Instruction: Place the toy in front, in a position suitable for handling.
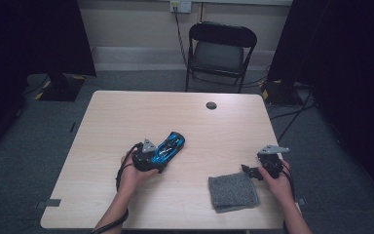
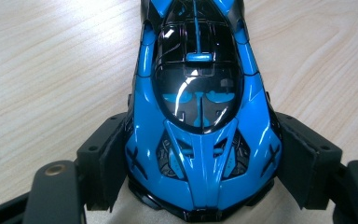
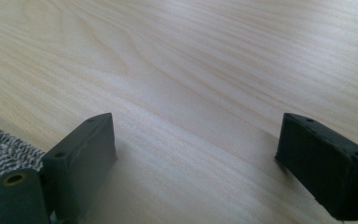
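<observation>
Left gripper [image 1: 157,157] rests low on the wooden table [image 1: 126,112], left of centre, held in the person's left hand [image 1: 132,174]. Blue-and-black toy car [image 1: 169,146] sits on the tabletop with one end between the jaws, its body running away from the gripper toward the upper right in the high view. In the left gripper view the car [image 2: 200,126] lies centred between the two black pads [image 2: 109,158]; the pads stand just beside the car's flanks on both sides, close against them, but a firm pinch cannot be confirmed, so the claw reads as spread around the car rather than clamped. Moving right: grey woven cloth [image 1: 233,191] lies flat near the table's front edge, well apart from the car. Right gripper [image 1: 250,170] sits just beside the cloth's upper right corner, held in the right hand [image 1: 278,181]. In the right gripper view its jaws are spread wide over bare wood, nothing between them; an edge of the cloth [image 3: 4,149] shows at lower left.
</observation>
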`<state>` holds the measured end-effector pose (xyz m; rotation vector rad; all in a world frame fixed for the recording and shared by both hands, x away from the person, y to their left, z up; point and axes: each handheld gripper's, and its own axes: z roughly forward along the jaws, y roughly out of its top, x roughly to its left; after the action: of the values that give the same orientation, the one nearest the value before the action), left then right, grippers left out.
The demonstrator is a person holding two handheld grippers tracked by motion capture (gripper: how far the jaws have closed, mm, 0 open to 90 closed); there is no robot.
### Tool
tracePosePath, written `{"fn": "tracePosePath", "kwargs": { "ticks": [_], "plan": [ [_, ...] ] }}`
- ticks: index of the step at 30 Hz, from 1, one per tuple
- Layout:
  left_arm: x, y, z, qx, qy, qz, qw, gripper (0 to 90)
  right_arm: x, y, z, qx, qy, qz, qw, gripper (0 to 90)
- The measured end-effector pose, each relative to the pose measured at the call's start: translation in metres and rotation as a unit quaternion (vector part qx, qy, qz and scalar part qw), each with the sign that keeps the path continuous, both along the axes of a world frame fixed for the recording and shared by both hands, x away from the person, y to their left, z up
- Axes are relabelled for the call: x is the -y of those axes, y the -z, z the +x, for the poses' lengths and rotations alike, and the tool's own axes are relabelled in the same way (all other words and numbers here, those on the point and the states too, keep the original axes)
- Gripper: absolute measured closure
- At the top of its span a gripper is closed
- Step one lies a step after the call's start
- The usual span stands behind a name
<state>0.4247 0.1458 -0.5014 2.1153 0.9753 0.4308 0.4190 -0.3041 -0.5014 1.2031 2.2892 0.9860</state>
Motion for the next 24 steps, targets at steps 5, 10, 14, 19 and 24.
{"fn": "tracePosePath", "kwargs": {
  "ticks": [5, 10, 14, 19, 24],
  "plan": [
    [0.0, -0.001, -0.001, 0.007, -0.001, 0.009, 0.9999, 25.8, 0.0, 0.0, -0.001, 0.001, 0.008, -0.001, 1.0, 11.1],
    [0.0, 0.0, -0.001, 0.0, -0.003, 0.002, 1.0, 26.0, 0.001, 0.0, -0.006, 0.003, 0.015, 0.006, 0.9999, 14.8],
    [0.0, 0.0, -0.001, 0.0, -0.003, 0.001, 1.0, 25.9, 0.006, -0.004, -0.012, -0.011, 0.013, 0.017, 0.9997, 22.0],
    [0.0, 0.0, -0.001, 0.0, -0.003, 0.002, 1.0, 25.9, 0.009, -0.016, -0.024, -0.004, -0.005, 0.038, 0.9993, 25.1],
    [0.0, 0.0, -0.001, 0.0, -0.003, 0.002, 1.0, 25.9, 0.008, -0.039, -0.042, 0.024, -0.026, 0.056, 0.9978, 27.5]
  ]
}}
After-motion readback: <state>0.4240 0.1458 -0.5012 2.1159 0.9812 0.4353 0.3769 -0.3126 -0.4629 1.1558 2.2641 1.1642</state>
